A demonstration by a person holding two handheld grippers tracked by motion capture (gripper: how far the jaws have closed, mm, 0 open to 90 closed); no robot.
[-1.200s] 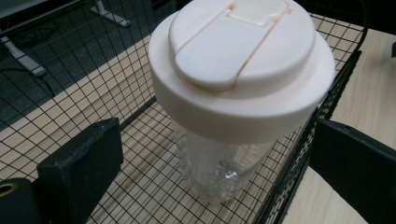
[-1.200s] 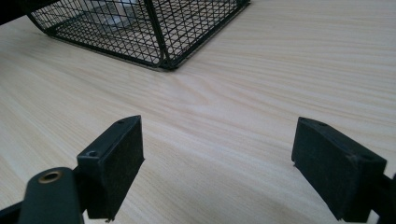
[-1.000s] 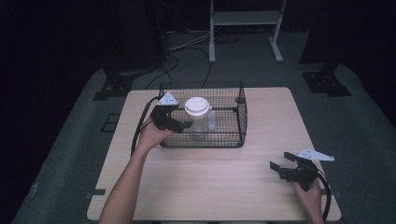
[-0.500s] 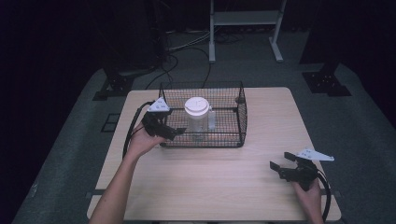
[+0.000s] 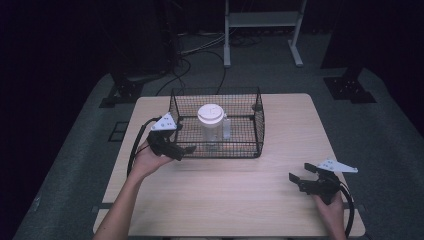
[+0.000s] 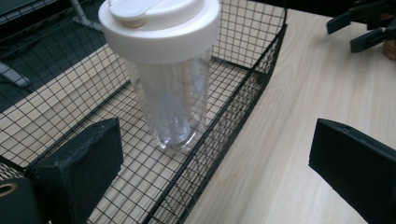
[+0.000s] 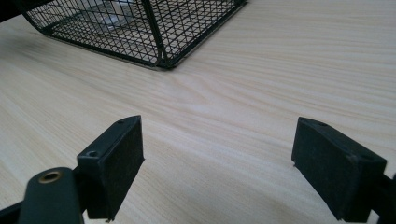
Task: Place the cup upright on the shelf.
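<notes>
High view: a black wire basket (image 5: pixel 218 125) sits on the far half of the desk (image 5: pixel 235 200), and a clear bottle with a white lid (image 5: pixel 210 127) stands upright inside it, toward its left half. The left claw (image 5: pixel 184 150) hangs at the basket's near-left corner, jaws pointing along the front wall, empty. The right claw (image 5: pixel 301 175) rests low over the near-right part of the desk, well apart from the basket, holding nothing.

Left gripper view: the left claw (image 6: pixel 219 182) is spread wide, one jaw over the basket's mesh floor and the other out over bare desk, so the basket's near wall (image 6: pixel 219 135) runs between them. The bottle (image 6: pixel 169 93) stands just beyond, its lid (image 6: pixel 161 23) above the rim. The risk I judge here: if this claw goes forward or closes as it stands, it would catch the wire wall instead of the bottle, dragging the basket or tipping the tall, light bottle.

Right gripper view: the right claw (image 7: pixel 217 163) is wide open over bare wood, with a corner of the basket (image 7: pixel 140 28) far ahead. It is too distant to steady the basket should it slide.
</notes>
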